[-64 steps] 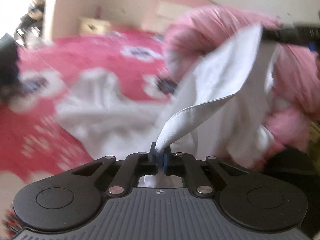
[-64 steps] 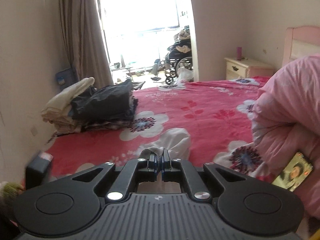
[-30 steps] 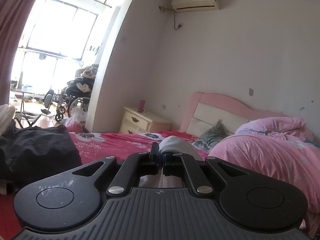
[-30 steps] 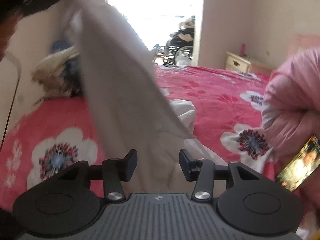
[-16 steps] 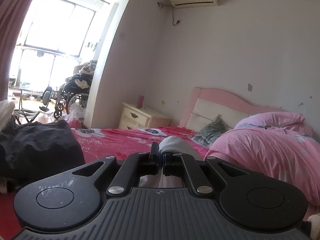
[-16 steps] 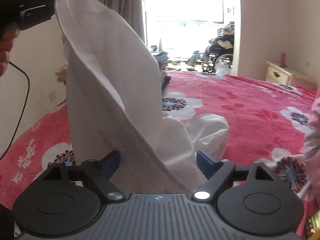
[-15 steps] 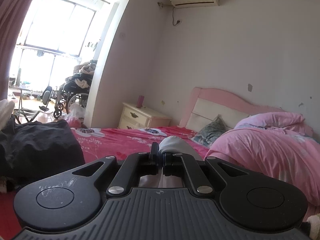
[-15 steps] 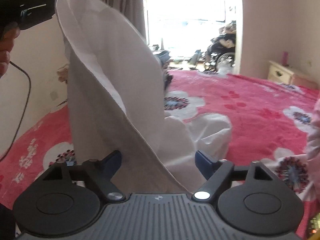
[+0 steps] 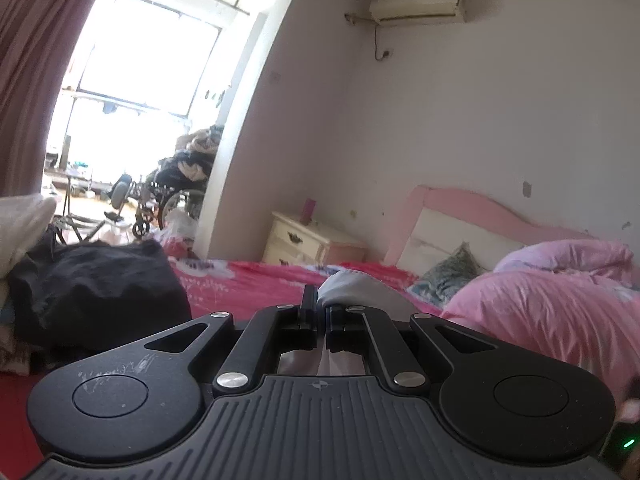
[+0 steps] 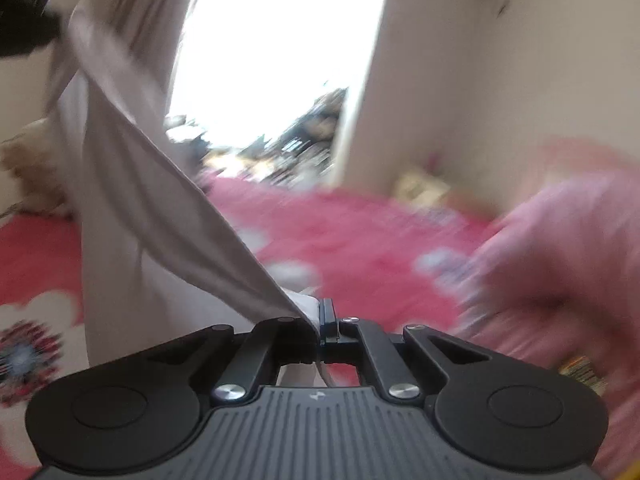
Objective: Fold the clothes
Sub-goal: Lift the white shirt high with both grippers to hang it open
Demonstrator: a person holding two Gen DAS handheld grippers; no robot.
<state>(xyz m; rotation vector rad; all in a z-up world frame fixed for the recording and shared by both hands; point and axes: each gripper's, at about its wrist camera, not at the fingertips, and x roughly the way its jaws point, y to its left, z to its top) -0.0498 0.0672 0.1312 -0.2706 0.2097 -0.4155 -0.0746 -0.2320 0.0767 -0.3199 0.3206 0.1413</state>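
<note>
In the left wrist view, the left gripper (image 9: pixel 319 322) is seen clamped on a bunched fold of the pale grey-white cloth garment (image 9: pixel 352 286), held above the red floral bed sheet (image 9: pixel 256 284).

In the blurred right wrist view, the right gripper (image 10: pixel 322 326) is clamped on the garment's edge (image 10: pixel 160 216), which is stretched upward above that sheet (image 10: pixel 360 248).
</note>
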